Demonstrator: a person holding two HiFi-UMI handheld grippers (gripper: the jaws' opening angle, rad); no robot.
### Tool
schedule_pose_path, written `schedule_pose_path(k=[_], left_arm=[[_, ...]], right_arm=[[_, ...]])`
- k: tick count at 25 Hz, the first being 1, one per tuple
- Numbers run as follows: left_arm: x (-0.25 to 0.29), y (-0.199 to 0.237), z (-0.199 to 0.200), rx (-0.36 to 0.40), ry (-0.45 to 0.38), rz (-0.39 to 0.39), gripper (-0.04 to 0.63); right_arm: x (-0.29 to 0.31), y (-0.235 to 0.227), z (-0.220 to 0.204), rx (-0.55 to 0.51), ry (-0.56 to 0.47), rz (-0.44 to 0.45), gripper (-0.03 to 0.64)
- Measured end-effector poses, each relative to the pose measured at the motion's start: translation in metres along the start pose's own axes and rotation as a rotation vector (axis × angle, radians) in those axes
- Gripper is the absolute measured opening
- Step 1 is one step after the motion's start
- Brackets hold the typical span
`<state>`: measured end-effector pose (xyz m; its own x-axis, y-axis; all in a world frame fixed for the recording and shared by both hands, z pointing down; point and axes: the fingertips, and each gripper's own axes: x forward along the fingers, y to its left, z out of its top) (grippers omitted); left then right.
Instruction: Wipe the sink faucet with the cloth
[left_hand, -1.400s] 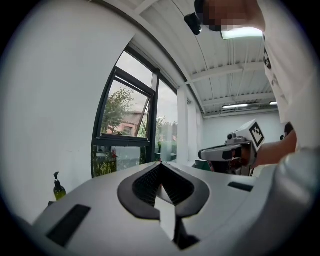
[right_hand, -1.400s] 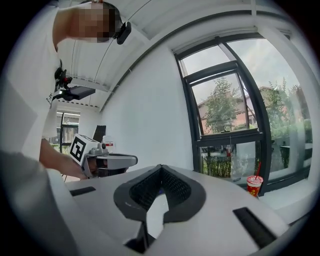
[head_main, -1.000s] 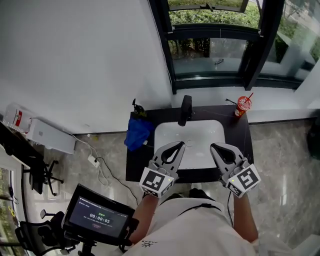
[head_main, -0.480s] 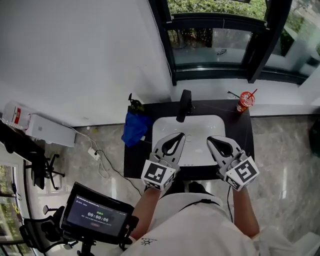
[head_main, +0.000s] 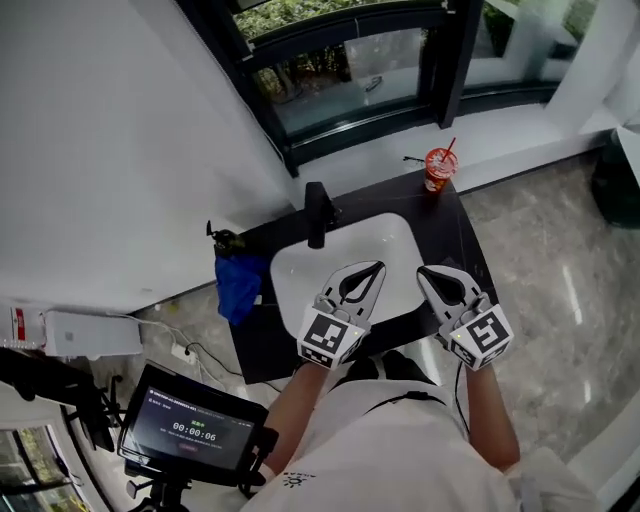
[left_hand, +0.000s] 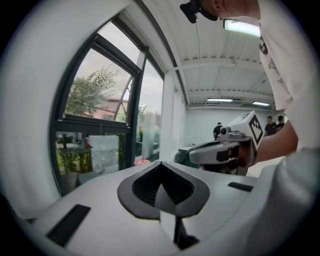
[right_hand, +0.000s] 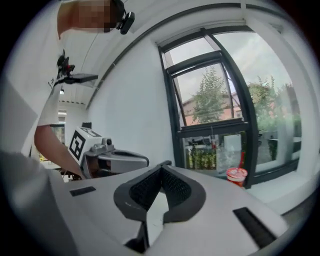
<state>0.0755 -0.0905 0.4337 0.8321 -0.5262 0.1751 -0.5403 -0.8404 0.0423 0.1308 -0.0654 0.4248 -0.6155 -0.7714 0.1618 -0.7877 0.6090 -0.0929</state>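
A black faucet (head_main: 316, 213) stands at the back rim of the white sink (head_main: 300, 262) in a black counter. The blue cloth (head_main: 238, 285) lies crumpled on the counter's left end, hanging over the edge. My left gripper (head_main: 376, 267) hovers over the sink's front part, shut and empty. My right gripper (head_main: 426, 272) is beside it over the sink's right front corner, also shut and empty. Both are well short of the faucet and the cloth. Each gripper view shows its own shut jaws, left (left_hand: 160, 163) and right (right_hand: 161, 166), with neither faucet nor cloth in sight.
A red cup with a straw (head_main: 437, 168) stands at the counter's back right corner, also seen as the red cup (right_hand: 236, 175). A dark-framed window (head_main: 340, 70) runs behind the counter, a white wall to the left. A monitor on a stand (head_main: 190, 430) is at lower left.
The head view has swung, so the counter now sits tilted and lower left in frame. Both grippers have come down a little over the sink's front, still side by side.
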Motion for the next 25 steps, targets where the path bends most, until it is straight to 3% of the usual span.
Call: schedule_pose_path(k=[6, 10, 14, 17, 20, 25], left_arm=[[0.061, -0.073, -0.044, -0.013, 0.085, -0.278, 0.0], [0.081, -0.109, -0.072, -0.009, 0.153, -0.397, 0.0], [0.086, -0.129, -0.071, -0.016, 0.172, -0.445, 0.0], [0.083, -0.134, -0.068, -0.027, 0.175, -0.449, 0.0], [0.08, -0.132, -0.068, -0.038, 0.18, -0.439, 0.0], [0.074, -0.12, -0.076, -0.05, 0.19, -0.407, 0.0]], right_arm=[[-0.07, -0.041, -0.08, 0.048, 0.136, -0.272, 0.003], [-0.101, -0.058, -0.132, 0.104, 0.236, -0.389, 0.005], [-0.103, -0.06, -0.168, 0.076, 0.336, -0.365, 0.008], [-0.092, -0.061, -0.191, 0.063, 0.404, -0.326, 0.121], [-0.082, -0.073, -0.208, 0.008, 0.477, -0.31, 0.162], [-0.065, -0.091, -0.246, -0.036, 0.587, -0.26, 0.164]])
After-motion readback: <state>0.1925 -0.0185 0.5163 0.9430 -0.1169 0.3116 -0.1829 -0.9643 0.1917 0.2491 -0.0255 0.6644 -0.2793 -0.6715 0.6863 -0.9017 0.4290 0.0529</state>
